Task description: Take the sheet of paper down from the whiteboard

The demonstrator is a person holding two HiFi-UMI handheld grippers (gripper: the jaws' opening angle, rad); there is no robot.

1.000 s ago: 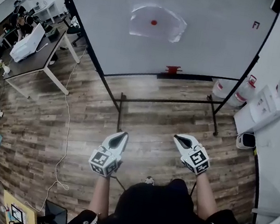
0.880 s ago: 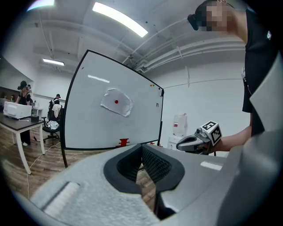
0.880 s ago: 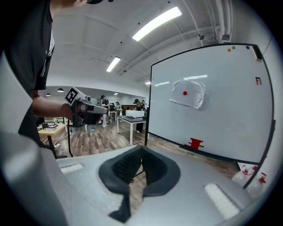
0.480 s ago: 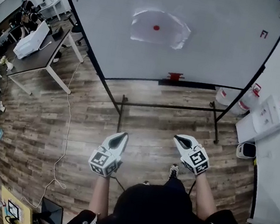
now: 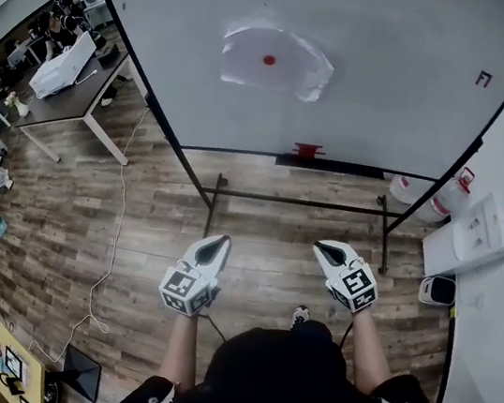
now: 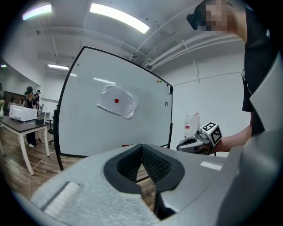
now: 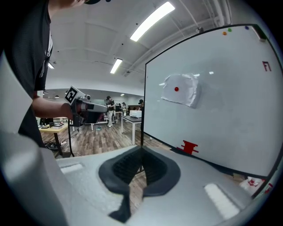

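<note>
The crinkled white sheet of paper (image 5: pixel 286 76) hangs on the large whiteboard (image 5: pixel 401 96) under a small round red magnet (image 5: pixel 269 59), well ahead. The left gripper (image 5: pixel 216 245) and right gripper (image 5: pixel 324 251) are both pinched closed, empty. Best to step close, open one, free the magnet first.

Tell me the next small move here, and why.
Probably carry both grippers forward and up toward the sheet of paper: it hangs on the whiteboard under a red magnet, and the left gripper and right gripper are shut, empty, well short of it.
</note>
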